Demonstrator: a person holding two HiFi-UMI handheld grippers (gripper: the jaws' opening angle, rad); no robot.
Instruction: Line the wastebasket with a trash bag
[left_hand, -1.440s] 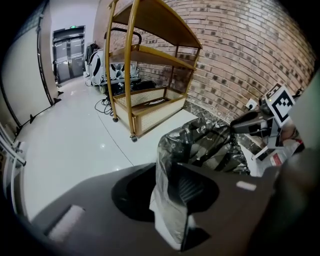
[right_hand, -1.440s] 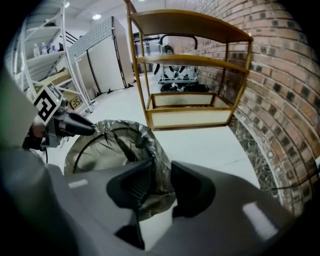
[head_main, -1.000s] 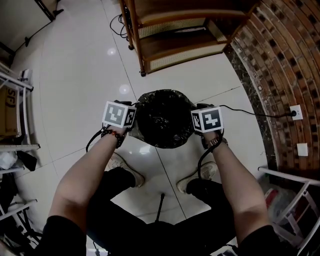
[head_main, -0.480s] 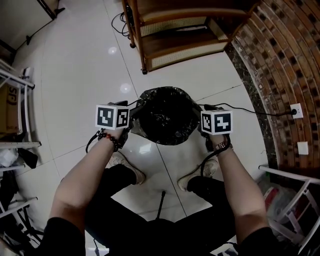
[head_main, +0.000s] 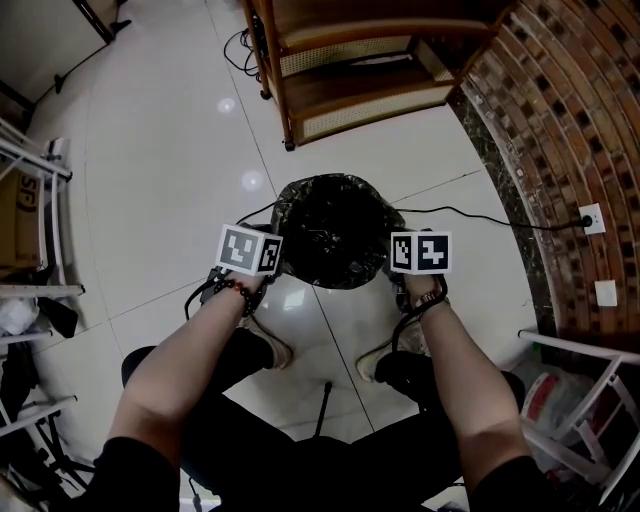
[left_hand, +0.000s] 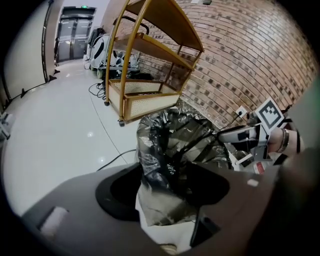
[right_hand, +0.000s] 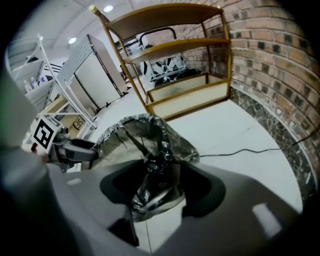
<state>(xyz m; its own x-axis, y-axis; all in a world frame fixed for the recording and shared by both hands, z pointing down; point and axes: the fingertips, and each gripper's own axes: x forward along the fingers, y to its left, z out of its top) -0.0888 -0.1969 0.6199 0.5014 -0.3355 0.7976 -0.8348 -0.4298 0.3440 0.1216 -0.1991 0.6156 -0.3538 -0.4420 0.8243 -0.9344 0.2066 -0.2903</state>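
A wastebasket, white under a black trash bag (head_main: 335, 230), stands on the floor between my knees. The bag's film is draped over its rim. My left gripper (head_main: 268, 262) is at the basket's near left rim, my right gripper (head_main: 405, 262) at the near right rim. In the left gripper view the left gripper (left_hand: 165, 195) has its jaws wide and closing, with a crumpled fold of bag (left_hand: 175, 145) and the white basket wall (left_hand: 165, 232) between them; the pads do not press on it. The right gripper (right_hand: 157, 190) also stands wide around a bag fold (right_hand: 150, 145), not clamped.
A wooden shelf cart (head_main: 350, 60) stands just behind the basket. A curved brick wall (head_main: 570, 130) with a socket (head_main: 592, 222) is at the right, and a black cable (head_main: 500, 222) runs along the floor to it. The person's shoes (head_main: 250, 335) are under the grippers. Metal racks (head_main: 30, 200) line the left.
Both grippers first spread outward from the basket's sides, then came back in and toward the person, to the near rim. Their jaws let go of the bag and now stand wider.
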